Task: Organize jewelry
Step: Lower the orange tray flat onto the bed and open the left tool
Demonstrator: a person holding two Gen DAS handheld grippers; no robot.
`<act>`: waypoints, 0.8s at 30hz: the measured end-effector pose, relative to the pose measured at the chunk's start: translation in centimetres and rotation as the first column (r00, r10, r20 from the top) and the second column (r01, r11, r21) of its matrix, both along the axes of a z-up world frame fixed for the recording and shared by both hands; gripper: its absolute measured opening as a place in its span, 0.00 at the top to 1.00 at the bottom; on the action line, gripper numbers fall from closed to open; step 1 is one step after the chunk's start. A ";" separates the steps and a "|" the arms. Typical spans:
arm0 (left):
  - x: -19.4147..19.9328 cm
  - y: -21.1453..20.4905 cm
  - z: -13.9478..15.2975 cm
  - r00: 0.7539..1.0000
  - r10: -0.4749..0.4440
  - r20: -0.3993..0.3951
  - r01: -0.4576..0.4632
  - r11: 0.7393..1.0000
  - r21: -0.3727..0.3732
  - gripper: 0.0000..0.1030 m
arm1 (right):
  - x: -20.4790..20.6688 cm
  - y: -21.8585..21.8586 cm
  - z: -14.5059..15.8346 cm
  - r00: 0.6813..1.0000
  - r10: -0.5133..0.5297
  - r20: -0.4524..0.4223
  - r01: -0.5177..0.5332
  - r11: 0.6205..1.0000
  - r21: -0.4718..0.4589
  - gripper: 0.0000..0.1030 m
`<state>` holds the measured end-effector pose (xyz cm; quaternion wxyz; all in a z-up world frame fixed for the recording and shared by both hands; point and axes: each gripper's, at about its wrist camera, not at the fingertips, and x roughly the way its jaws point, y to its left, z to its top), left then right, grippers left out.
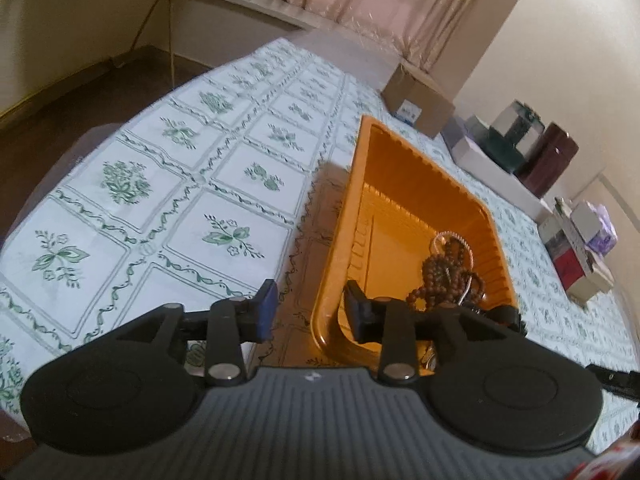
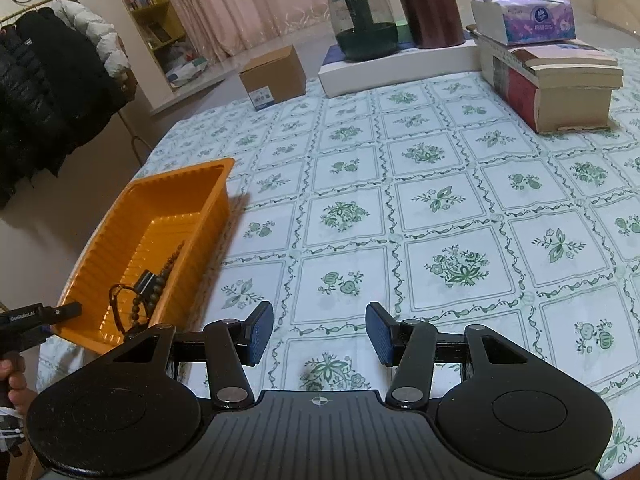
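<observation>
An orange plastic tray [image 1: 400,184] stands on the floral tablecloth and holds a heap of brown bead strings [image 1: 444,268] with a thin metal bangle [image 1: 444,238] on top. My left gripper [image 1: 310,304] is open and straddles the tray's near left wall, one finger inside, one outside. In the right wrist view the tray [image 2: 120,216] is at the left with the bead strings [image 2: 154,288] in its near end. My right gripper [image 2: 320,330] is open and empty above bare tablecloth, to the right of the tray.
A cardboard box [image 2: 274,76], a white board with a dark glass jar [image 2: 362,20] and a maroon canister [image 2: 428,2], a tissue pack [image 2: 528,12] and stacked books [image 2: 556,84] line the table's far side. Coats [image 2: 52,76] hang beyond the table's left edge.
</observation>
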<state>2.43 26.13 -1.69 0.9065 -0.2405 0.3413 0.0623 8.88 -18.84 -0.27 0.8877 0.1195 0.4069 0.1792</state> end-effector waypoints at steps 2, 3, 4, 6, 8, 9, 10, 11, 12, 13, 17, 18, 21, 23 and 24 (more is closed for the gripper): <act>-0.7 -0.4 0.8 1.000 0.023 0.019 -0.023 0.999 0.028 0.58 | -0.3 0.0 0.1 1.000 -0.005 -0.002 0.005 1.000 -0.001 0.50; -1.1 -0.7 1.4 0.999 0.034 0.030 -0.035 0.998 0.053 0.56 | -0.4 0.0 0.1 1.000 -0.010 -0.006 0.010 1.000 -0.002 0.50; -1.5 -1.2 2.1 0.998 0.039 0.040 -0.042 0.996 0.079 0.48 | -0.6 0.0 0.1 1.000 -0.014 -0.009 0.014 1.000 -0.004 0.50; -2.3 -2.4 3.3 0.998 0.041 0.056 -0.049 0.989 0.139 0.36 | -1.0 0.2 0.2 1.000 -0.011 -0.011 0.010 1.000 -0.014 0.50; -2.9 -3.9 4.3 0.998 0.025 0.063 -0.037 0.979 0.201 0.26 | -1.5 0.3 0.2 1.000 -0.016 -0.012 0.016 1.000 -0.027 0.49; -3.2 -4.7 4.7 0.998 0.008 0.062 -0.022 0.973 0.228 0.22 | -1.8 0.3 0.3 1.000 -0.019 -0.015 0.018 0.999 -0.033 0.49; -3.4 -5.5 5.0 0.998 -0.003 0.059 -0.012 0.968 0.249 0.15 | -2.0 0.4 0.2 1.000 -0.023 -0.018 0.022 0.999 -0.039 0.42; -3.7 -6.2 5.2 0.998 -0.012 0.056 -0.004 0.963 0.269 0.12 | -2.3 0.4 0.3 0.999 -0.030 -0.018 0.029 0.998 -0.048 0.31; -3.9 -7.1 5.3 0.998 -0.032 0.052 0.016 0.958 0.286 0.12 | -2.7 0.5 0.4 0.999 -0.032 -0.016 0.031 0.998 -0.056 0.27; -4.1 -8.0 5.4 0.997 -0.061 0.045 0.045 0.953 0.300 0.09 | -3.0 0.6 0.4 0.999 -0.030 -0.014 0.030 0.998 -0.061 0.24; -4.6 -10.8 5.1 0.994 -0.108 0.009 0.099 0.936 0.337 0.01 | -4.2 1.1 0.7 1.000 -0.012 -0.011 0.011 0.998 -0.068 0.23; -4.6 -11.4 5.0 0.993 -0.117 -0.003 0.111 0.933 0.342 0.01 | -4.5 1.2 0.8 1.000 -0.006 -0.003 0.005 0.997 -0.074 0.23; -4.8 -12.8 4.8 0.989 -0.142 -0.033 0.144 0.925 0.351 0.01 | -5.5 1.6 1.0 1.000 0.006 0.023 -0.004 0.995 -0.104 0.23; -4.9 -13.7 4.7 0.985 -0.163 -0.056 0.172 0.921 0.349 0.01 | -6.1 1.8 1.0 0.999 0.018 0.030 -0.014 0.992 -0.124 0.23; -4.9 -14.2 4.7 0.984 -0.169 -0.061 0.180 0.917 0.355 0.00 | -6.5 1.8 1.0 0.999 0.022 0.030 -0.018 0.991 -0.131 0.23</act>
